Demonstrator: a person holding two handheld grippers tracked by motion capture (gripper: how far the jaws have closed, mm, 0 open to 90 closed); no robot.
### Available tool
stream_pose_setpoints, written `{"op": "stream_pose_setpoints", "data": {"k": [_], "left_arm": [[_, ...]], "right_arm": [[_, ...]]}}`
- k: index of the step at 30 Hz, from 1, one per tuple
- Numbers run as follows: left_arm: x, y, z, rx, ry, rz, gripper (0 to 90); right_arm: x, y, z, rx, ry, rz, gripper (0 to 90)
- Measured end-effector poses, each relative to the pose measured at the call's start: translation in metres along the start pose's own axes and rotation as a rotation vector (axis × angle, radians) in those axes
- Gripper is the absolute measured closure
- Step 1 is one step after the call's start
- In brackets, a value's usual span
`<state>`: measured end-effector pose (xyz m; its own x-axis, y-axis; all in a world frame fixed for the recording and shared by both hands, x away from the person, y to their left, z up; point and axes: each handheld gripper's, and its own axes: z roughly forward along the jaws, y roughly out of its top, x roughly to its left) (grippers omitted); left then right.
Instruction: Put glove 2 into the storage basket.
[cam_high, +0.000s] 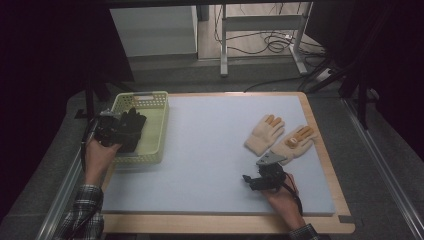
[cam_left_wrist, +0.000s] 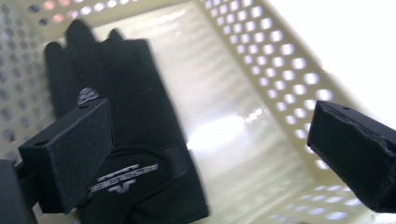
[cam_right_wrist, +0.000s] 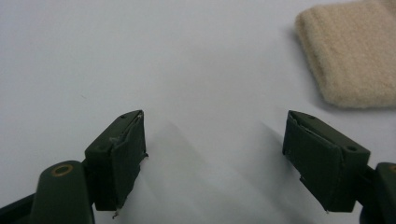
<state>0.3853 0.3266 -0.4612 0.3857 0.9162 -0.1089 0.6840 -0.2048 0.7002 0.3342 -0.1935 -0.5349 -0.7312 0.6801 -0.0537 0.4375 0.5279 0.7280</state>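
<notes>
At the left edge of the table (cam_high: 210, 150), which is covered with a pale blue-grey mat, the left tongs (cam_high: 122, 131) hang over a pale yellow perforated plastic basket (cam_high: 156, 131), their jaws spread wide and gripping nothing. A black fabric glove (cam_high: 132, 129) with a grey printed logo on its cuff lies inside the basket, flat on the floor toward its left wall with the fingers pointing to the far end; in the left gripper view the glove (cam_left_wrist: 130, 130) sits beneath and partly behind the left-hand jaw, while the other jaw hovers by the holed wall of the basket (cam_left_wrist: 275, 70). The right tongs (cam_high: 248, 180) are low over the mat at the near right, jaws likewise parted and empty. Just beyond them, toward the far right, lie two cream knitted gloves with orange fingertips (cam_high: 280, 136), side by side and slightly overlapping; the ribbed cuff of one (cam_right_wrist: 350, 56) shows in the right gripper view, apart from the jaws.
</notes>
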Motion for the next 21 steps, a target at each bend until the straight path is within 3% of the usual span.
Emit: {"op": "stream_pose_setpoints", "data": {"k": [10, 21], "left_arm": [[-0.037, -0.003, -0.004, -0.046, -0.066, 0.092, 1.0], [-0.089, -0.008, -0.009, -0.093, -0.148, 0.203, 1.1]], "right_arm": [[0.0, 0.0, 0.0, 0.001, 0.0, 0.002, 20.9], [0.0, 0.0, 0.0, 0.001, 0.0, 0.001, 20.8]]}}
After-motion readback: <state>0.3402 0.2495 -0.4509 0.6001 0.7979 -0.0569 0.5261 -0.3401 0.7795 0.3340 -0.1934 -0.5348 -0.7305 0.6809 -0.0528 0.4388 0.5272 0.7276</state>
